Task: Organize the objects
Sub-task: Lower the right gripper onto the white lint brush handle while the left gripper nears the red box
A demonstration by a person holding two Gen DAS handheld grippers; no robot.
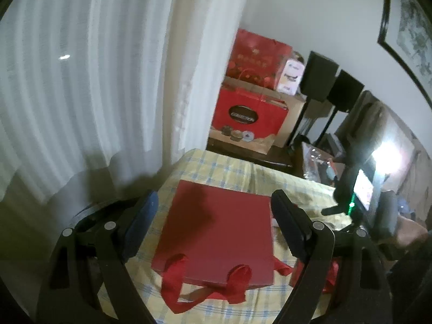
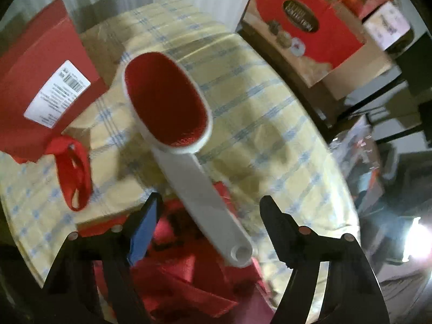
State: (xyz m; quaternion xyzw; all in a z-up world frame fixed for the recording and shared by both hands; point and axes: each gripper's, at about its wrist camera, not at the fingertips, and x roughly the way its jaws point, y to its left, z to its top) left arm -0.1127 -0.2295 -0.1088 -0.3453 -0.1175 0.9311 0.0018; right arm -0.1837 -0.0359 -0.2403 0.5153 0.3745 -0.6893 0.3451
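Observation:
In the left wrist view a flat red gift bag (image 1: 216, 229) with red ribbon handles (image 1: 175, 278) lies on the yellow checked tablecloth (image 1: 224, 167). My left gripper (image 1: 214, 198) hovers over it, open, one finger on each side and neither touching it. In the right wrist view a white lint brush (image 2: 189, 162) with a red oval pad lies on the cloth. Its handle runs between the fingers of my right gripper (image 2: 211, 198). The pads stand clear of the handle on both sides, so it is open. The handle's end sits over a heap of red ribbon and paper (image 2: 183, 275).
A red bag with a white label (image 2: 40, 81) and a ribbon loop (image 2: 73, 172) lie left of the brush. Red boxes (image 1: 248, 113) and black speakers (image 1: 321, 75) stand behind the table, a white curtain (image 1: 81, 81) to its left. A hand (image 1: 410, 229) holds the other device at right.

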